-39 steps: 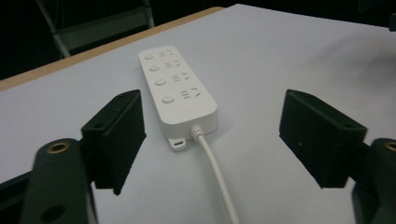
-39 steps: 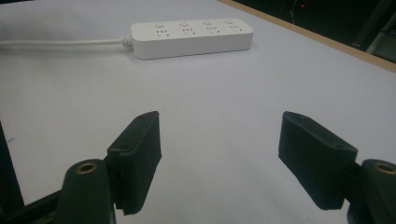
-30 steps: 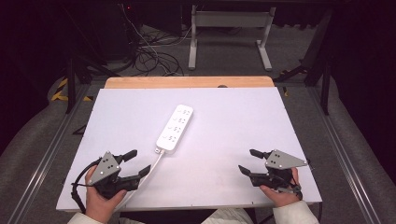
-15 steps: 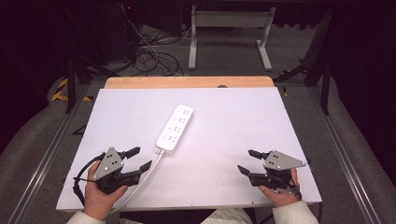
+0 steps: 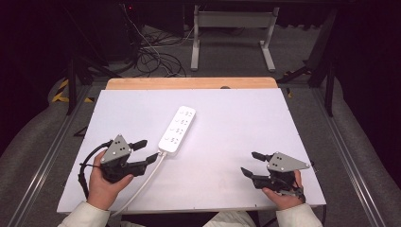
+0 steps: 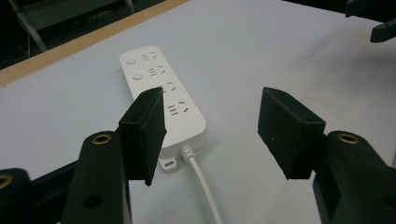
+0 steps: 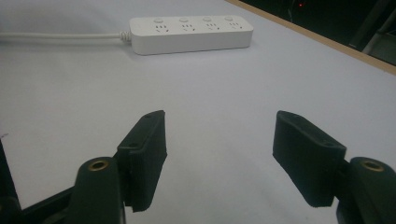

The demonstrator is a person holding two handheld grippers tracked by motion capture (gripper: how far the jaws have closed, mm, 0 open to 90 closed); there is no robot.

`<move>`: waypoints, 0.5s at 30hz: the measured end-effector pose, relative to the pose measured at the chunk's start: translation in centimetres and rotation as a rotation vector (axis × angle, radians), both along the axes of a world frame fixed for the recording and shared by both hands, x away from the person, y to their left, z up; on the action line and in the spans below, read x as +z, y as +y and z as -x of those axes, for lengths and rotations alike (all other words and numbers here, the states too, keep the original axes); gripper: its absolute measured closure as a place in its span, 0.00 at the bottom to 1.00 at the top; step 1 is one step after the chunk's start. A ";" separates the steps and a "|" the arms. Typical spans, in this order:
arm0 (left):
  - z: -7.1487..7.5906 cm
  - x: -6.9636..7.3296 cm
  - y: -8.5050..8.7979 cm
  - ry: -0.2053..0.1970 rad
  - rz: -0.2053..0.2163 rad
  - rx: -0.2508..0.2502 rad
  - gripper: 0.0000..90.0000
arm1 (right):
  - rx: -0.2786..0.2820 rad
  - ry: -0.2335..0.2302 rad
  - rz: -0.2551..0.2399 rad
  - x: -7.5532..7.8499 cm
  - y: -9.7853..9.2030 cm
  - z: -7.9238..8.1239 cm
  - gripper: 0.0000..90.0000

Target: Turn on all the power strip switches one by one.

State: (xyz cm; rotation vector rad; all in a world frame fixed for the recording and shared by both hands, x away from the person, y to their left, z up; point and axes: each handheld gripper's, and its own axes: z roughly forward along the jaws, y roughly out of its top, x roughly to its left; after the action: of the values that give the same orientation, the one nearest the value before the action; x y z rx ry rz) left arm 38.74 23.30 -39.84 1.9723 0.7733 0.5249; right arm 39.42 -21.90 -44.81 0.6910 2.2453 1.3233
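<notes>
High view: a white table [image 5: 227, 123] takes up most of the scene, with a strip of wooden edge [image 5: 189, 83] along its far side and dark floor with cables [image 5: 151, 56] and a metal stand [image 5: 231, 33] beyond. On the table lies a white power strip [image 5: 178, 128], set at a slant left of the middle, sockets facing up; its white cord [image 5: 142, 182] leaves the near end and runs off the near edge of the table. The left gripper [image 5: 145, 151] sits just beside that near end, close to where the cord comes out, and points towards the strip. Its jaws have just been closing a little yet stand apart with nothing between them; in the left gripper view the strip [image 6: 163, 100] lies just beyond the pads [image 6: 144, 133], untouched. The right gripper [image 5: 251, 163] rests near the table's near right corner, well apart from the strip, jaws spread and empty
</notes>
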 end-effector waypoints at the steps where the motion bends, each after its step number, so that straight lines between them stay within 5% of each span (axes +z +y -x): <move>1: 0.0 0.0 0.0 0.000 0.000 0.000 0.47 | 0.000 -0.002 0.002 0.0 0.0 0.0 0.39; 8: -0.7 0.4 -0.4 0.012 -0.007 -0.012 0.49 | -0.002 0.006 0.001 -0.1 0.0 -0.1 0.39; 15: -2.2 0.4 -0.9 0.079 0.003 0.002 0.58 | 0.001 0.005 0.007 -0.1 0.2 0.0 0.39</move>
State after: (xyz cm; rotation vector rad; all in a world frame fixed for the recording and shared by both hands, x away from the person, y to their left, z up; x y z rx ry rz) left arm 40.98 22.39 -39.42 1.9998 0.8247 0.4494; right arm 39.44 -21.74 -44.86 0.6907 2.2536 1.3146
